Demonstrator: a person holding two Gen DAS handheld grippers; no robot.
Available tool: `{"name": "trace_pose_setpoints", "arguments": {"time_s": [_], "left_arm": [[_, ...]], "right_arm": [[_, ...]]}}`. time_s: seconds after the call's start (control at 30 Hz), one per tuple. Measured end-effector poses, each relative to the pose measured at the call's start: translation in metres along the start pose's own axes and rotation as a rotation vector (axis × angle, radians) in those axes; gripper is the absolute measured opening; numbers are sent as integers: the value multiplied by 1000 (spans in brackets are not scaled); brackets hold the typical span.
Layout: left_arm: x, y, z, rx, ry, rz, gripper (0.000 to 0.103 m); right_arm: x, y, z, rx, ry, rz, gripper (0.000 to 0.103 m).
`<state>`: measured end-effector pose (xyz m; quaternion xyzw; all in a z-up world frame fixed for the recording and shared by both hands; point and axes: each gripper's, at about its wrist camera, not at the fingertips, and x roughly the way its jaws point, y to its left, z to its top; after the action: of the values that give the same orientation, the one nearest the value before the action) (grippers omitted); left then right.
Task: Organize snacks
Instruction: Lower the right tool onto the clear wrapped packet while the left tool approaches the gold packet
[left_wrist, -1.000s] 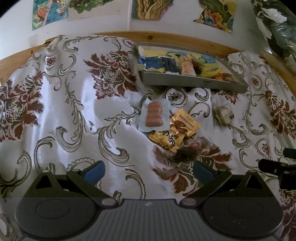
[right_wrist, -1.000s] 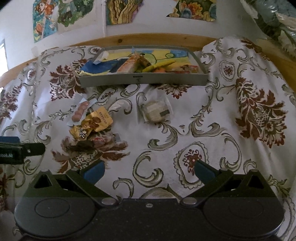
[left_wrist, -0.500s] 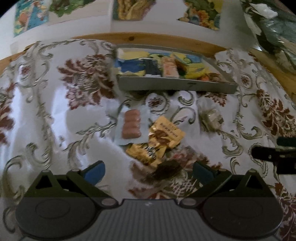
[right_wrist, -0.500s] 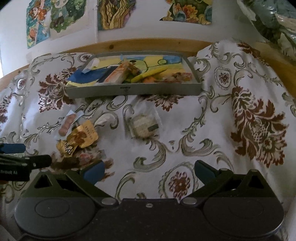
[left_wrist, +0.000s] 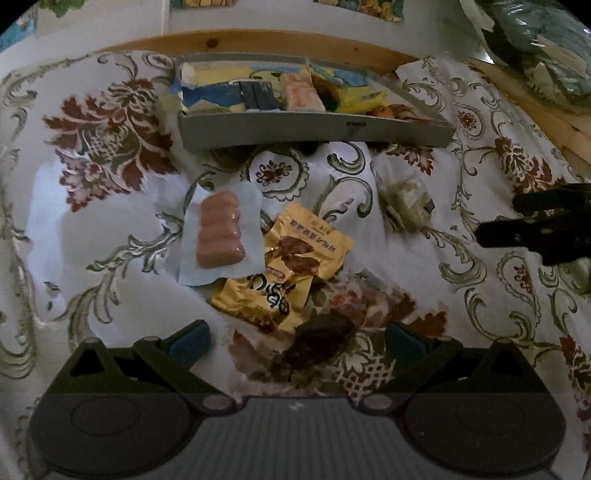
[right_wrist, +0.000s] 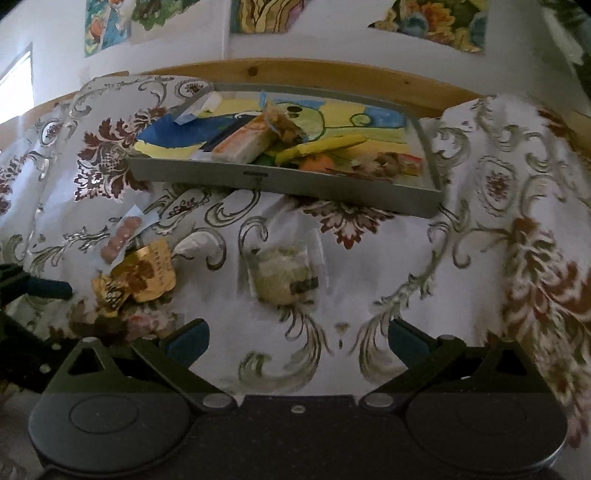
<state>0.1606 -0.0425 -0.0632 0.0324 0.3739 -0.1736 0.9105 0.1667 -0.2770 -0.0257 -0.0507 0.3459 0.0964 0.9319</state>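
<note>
Closing in: both cameras now sit lower and nearer the loose snacks than a second ago, so you look set for a pick, nothing grasped yet. Left gripper (left_wrist: 295, 338) is spread wide and empty, hovering over the dark-wrapped snack (left_wrist: 319, 341), which lies between its blue pads (left_wrist: 190, 338). Right gripper (right_wrist: 295, 338) is also released and empty, lined up short of the clear-wrapped pale snack (right_wrist: 286, 275).

Sausage pack (left_wrist: 219, 236) lies flat on the patterned cloth (left_wrist: 92, 229), left of the two gold packets (left_wrist: 291, 266), its lower edge overlapping them. Its long axis runs roughly toward the grey tray (left_wrist: 314, 133), tilted slightly right at the far end. Tray sits beyond the pile, already holding several snacks. Judgement: four or five items left on the cloth, so the task is mid-way.
</note>
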Motion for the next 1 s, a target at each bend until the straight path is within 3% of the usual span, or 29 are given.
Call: {"name": "trace_pose_setpoints", "arguments": {"time_s": [0.33,0.43,0.53,0.6,0.7,1.0], "left_arm": [[13,-6,-4,95,-2,20,103],[15,-10,-4,135,10,35,103],[16,-11,-4,158,15,32,103],[17,-10,-4,157,20,27,103],[16,-9,-2,158,27,20,103],[10,-23,-4,264,19,-5,93]], "right_arm": [[72,3,19,-46,52,32,102],[84,8,24,-59,48,29,96],[91,13,29,-66,37,23,82],[93,17,30,-71,38,2,70],[90,20,26,-94,35,6,60],[50,31,9,-123,75,89,55]]}}
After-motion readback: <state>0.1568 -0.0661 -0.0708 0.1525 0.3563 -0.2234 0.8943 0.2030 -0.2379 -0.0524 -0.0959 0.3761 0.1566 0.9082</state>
